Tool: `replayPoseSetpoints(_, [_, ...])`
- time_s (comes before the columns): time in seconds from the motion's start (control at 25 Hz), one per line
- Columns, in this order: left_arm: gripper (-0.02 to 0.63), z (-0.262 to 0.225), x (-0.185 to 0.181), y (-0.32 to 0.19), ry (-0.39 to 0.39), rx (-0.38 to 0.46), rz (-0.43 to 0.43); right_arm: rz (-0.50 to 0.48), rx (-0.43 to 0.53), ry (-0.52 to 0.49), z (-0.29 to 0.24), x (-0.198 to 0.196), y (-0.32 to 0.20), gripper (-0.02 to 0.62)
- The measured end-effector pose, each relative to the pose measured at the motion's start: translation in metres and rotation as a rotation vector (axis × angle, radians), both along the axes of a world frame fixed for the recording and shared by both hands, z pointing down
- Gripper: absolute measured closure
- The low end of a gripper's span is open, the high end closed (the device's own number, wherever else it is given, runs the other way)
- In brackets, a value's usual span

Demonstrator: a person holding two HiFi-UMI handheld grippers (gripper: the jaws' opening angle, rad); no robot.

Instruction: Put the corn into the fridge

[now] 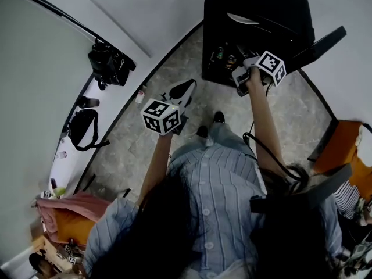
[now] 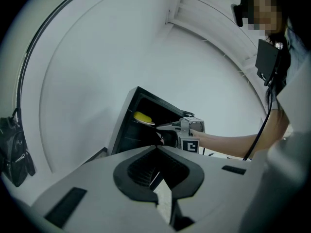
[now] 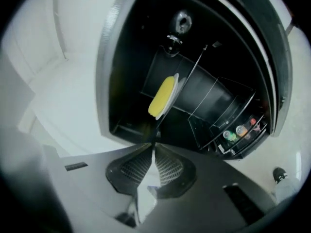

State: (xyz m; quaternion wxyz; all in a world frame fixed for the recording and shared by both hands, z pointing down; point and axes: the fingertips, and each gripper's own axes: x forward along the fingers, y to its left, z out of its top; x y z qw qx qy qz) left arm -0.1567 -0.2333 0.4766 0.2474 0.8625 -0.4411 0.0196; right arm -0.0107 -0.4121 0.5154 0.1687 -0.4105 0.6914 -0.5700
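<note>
The yellow corn (image 3: 163,97) lies on a white plate (image 3: 176,87) inside the open black fridge (image 3: 116,57). My right gripper (image 3: 154,142) reaches into the fridge, and its jaws are closed on the plate's near rim. From the left gripper view, the corn (image 2: 142,117) and plate (image 2: 147,123) sit at an upper shelf level, with the right gripper (image 2: 161,126) at the plate's edge. My left gripper (image 2: 156,148) hangs back from the fridge, shut and holding nothing. In the head view the left gripper (image 1: 185,89) is over the floor and the right gripper (image 1: 241,70) is at the fridge (image 1: 256,16) opening.
Several small bottles (image 3: 238,130) stand in a lower rack of the fridge. The fridge door (image 1: 325,39) stands open to the right. Two black bags (image 1: 110,63) (image 1: 81,127) sit by the left wall. An orange chair (image 1: 343,150) stands at the right.
</note>
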Motion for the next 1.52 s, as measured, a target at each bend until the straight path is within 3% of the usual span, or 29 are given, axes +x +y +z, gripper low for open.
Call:
replayPoseSetpoints(0.28, [0.598, 0.004, 0.004, 0.026, 0.009, -0.003, 0.068, -0.058, 0.042, -0.002, -0.015, -0.018, 0.063, 0.566])
replayPoseSetpoints(0.8, [0.598, 0.025, 0.023, 0.051, 0.043, -0.040, 0.158, -0.143, 0.024, 0.047, -0.005, -0.038, 0.163, 0.566])
replayPoseSetpoints(1.16, [0.598, 0.034, 0.033, 0.059, 0.063, -0.056, 0.148, -0.196, 0.012, 0.059, -0.002, -0.039, 0.194, 0.566])
replayPoseSetpoints(1.52, [0.598, 0.031, 0.067, 0.081, 0.066, -0.063, 0.129, -0.261, -0.010, 0.068, 0.002, -0.015, 0.232, 0.566])
